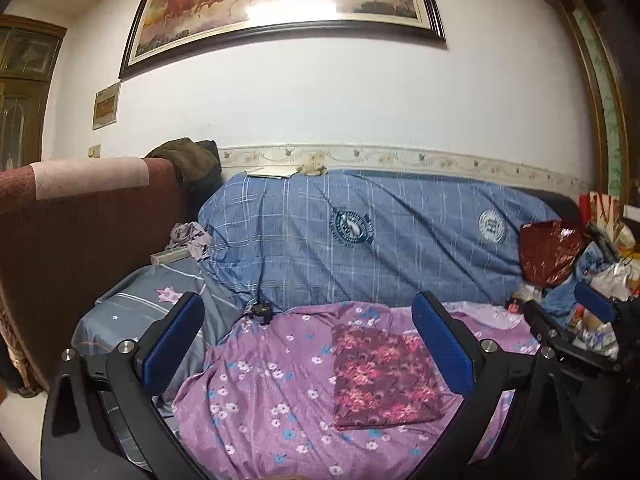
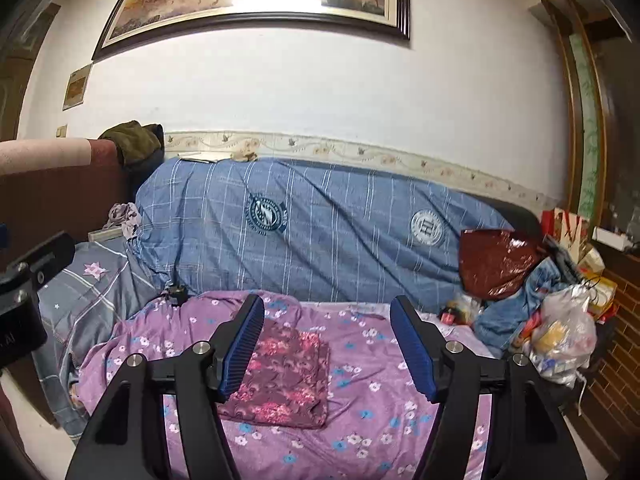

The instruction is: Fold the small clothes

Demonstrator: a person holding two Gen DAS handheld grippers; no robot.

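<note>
Maroon floral cloth (image 1: 384, 376), folded flat, lies on the purple flowered sheet (image 1: 272, 384), between the spread fingers of the left gripper (image 1: 316, 344), touching neither. The right gripper (image 2: 330, 344), fingers also spread and empty, hides the cloth's near-left edge. Bare sheet surrounds it. Behind stands a blue checked sofa cover (image 1: 400, 236); bags (image 2: 560, 336) crowd the right.

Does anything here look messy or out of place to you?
The folded maroon floral garment lies flat and tidy on the purple flowered sheet. The mess is elsewhere: a crumpled lilac cloth is bunched at the sofa's left end, and plastic bags are heaped at its right end. Both grippers are open, holding nothing.
</note>
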